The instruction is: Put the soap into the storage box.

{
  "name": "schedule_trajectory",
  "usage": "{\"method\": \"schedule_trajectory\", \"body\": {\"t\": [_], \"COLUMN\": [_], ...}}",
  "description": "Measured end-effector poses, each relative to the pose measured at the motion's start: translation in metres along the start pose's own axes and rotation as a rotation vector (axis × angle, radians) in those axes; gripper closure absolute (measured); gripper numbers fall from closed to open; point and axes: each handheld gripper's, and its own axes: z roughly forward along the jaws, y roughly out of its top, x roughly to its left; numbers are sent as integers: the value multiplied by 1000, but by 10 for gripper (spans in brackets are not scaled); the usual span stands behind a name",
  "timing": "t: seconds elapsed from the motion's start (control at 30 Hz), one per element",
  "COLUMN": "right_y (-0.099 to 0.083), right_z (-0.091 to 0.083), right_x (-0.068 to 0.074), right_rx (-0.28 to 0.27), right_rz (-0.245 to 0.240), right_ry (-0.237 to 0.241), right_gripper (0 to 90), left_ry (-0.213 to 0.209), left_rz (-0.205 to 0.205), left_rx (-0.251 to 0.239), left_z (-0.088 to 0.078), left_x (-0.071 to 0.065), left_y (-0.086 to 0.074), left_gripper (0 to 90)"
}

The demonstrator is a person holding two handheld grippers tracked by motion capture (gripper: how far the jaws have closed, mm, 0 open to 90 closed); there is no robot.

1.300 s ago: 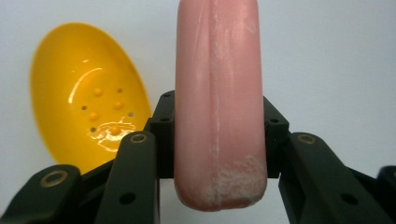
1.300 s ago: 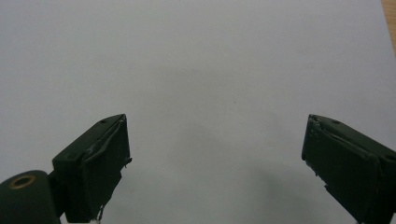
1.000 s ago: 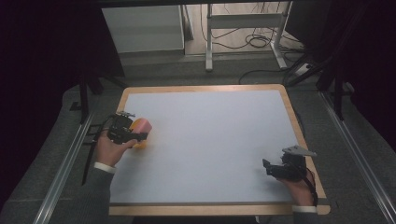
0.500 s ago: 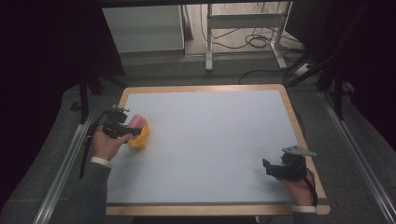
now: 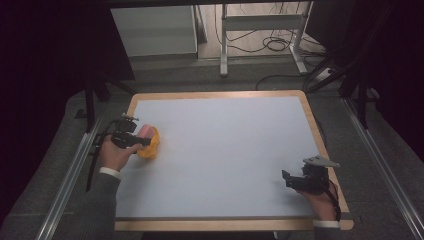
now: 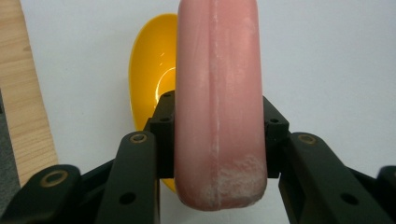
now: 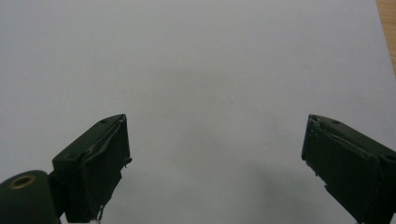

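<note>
**benchwatcher:** ok so the left claw [image 6: 217, 140] is pinching a pink sausage-shaped thing [image 6: 217, 102], jaws pressing in on both of its sides. In the left gripper view the pink piece is running straight up between the jaws, with whitish scuffing near its rounded lower end. Right behind it a yellow bowl [image 6: 152, 70] is sitting on the white worktop [image 6: 327, 56], its glossy inside catching the light.

**tinkerfox:** yep, and from the high view the left claw [image 5: 145, 141] is hanging over the left side of the worktop [image 5: 225, 150], close to the wooden border. The pink sausage-shaped thing [image 5: 146, 130] is looking like it's right over the yellow bowl [image 5: 150, 148], but I can't tell if they're touching.

**benchwatcher:** what's the right one doing?

**tinkerfox:** the right claw [image 7: 215, 163] is spread wide with nothing but bare white surface between the jaws. In the high view the right claw [image 5: 289, 179] is sitting near the worktop's near right corner, well apart from the bowl, the person's right hand [image 5: 320, 197] wrapping around it.

**benchwatcher:** and the left hand [image 5: 116, 155] is gripping its tool with a dark sleeve [image 5: 95, 205] coming in from the bottom.
</note>
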Motion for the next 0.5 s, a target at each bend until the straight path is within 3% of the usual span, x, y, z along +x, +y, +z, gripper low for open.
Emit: {"method": "schedule_trajectory", "body": {"t": [0.5], "right_y": [-1], "right_z": [2], "right_x": [0], "right_rx": [6], "right_rz": [-5], "right_ry": [0], "right_gripper": [74], "left_ry": [11], "left_rz": [-16], "left_rx": [25], "left_z": [16], "left_x": [1], "left_y": [-2], "left_gripper": [599]}}
